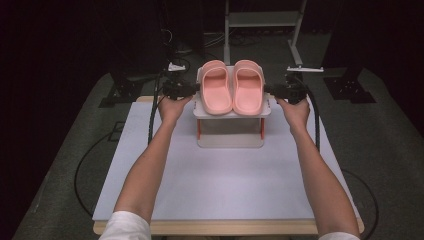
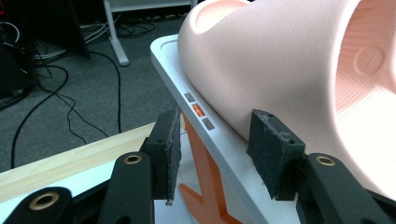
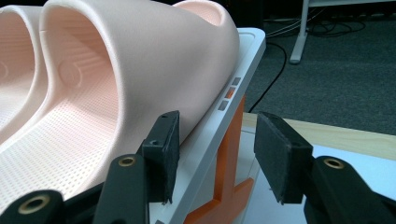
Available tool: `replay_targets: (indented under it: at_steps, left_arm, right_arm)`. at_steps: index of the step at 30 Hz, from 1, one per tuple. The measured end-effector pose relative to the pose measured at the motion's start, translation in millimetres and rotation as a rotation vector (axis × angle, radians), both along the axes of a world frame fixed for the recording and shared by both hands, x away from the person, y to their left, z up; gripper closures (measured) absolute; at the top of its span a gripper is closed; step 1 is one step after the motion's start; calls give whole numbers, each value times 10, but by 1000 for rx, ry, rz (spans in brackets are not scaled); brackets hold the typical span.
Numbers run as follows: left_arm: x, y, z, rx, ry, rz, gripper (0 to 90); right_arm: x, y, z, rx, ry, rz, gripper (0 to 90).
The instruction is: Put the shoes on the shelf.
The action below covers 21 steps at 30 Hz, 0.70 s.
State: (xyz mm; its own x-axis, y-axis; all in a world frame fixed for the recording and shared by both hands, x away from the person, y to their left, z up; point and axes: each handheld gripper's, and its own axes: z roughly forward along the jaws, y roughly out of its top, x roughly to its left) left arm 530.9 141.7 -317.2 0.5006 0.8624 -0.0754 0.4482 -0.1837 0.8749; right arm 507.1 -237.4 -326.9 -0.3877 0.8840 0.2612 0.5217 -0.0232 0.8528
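A small white rack (image 1: 231, 114) with orange legs stands at the far middle of the table (image 1: 220, 185), and a pair of pink slippers (image 1: 232, 87) lies side by side on its top shelf, toes away from the person. The work in hand looks like taking hold of the rack by its two ends, probably to lift or shift it with the slippers aboard.

The left gripper (image 1: 192, 90) sits at the shelf's 9 o'clock edge and the right gripper (image 1: 271, 90) at its 3 o'clock edge. In the left gripper view, the jaws of the left gripper (image 2: 219, 140) stand apart, straddling the shelf rim (image 2: 201, 126), one pad (image 2: 273, 154) above near the slipper's side and one below; I cannot see them pressing. In the right gripper view, the right gripper (image 3: 215, 151) does likewise: jaws parted around the rim (image 3: 219, 126), not yet clamped.

So the approach seems done and both ends are lined up. What is left, by my judgement, is closing on the rim, then the lift or move itself. The rack rests on the table, level.

The table has a pale grey top with a wooden front edge. Beyond it lies grey carpet (image 1: 380, 130) with black cables (image 1: 85, 165), a metal stand (image 1: 265, 30) at 12 o'clock, and dark surroundings.
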Motion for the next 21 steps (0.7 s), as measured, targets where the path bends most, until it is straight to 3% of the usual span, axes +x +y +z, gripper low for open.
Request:
replay_targets:
  at_steps: [6, 14, 19, 21]
  left_arm:
    - [9, 2, -2, -4, 1, -7, 535]
    - [-32, 44, 17, -36, 11, -25, 464]
    - [-106, 102, 17, -43, 3, -17, 441]
    - [-127, 137, 28, -45, 18, -10, 424]
  right_arm:
    - [10, -12, -8, 8, -5, 5, 491]
    - [-27, -42, 3, 25, 23, 21, 433]
    - [-92, -98, 40, 25, 9, 33, 410]
    - [-135, -132, 48, 38, 3, 36, 406]
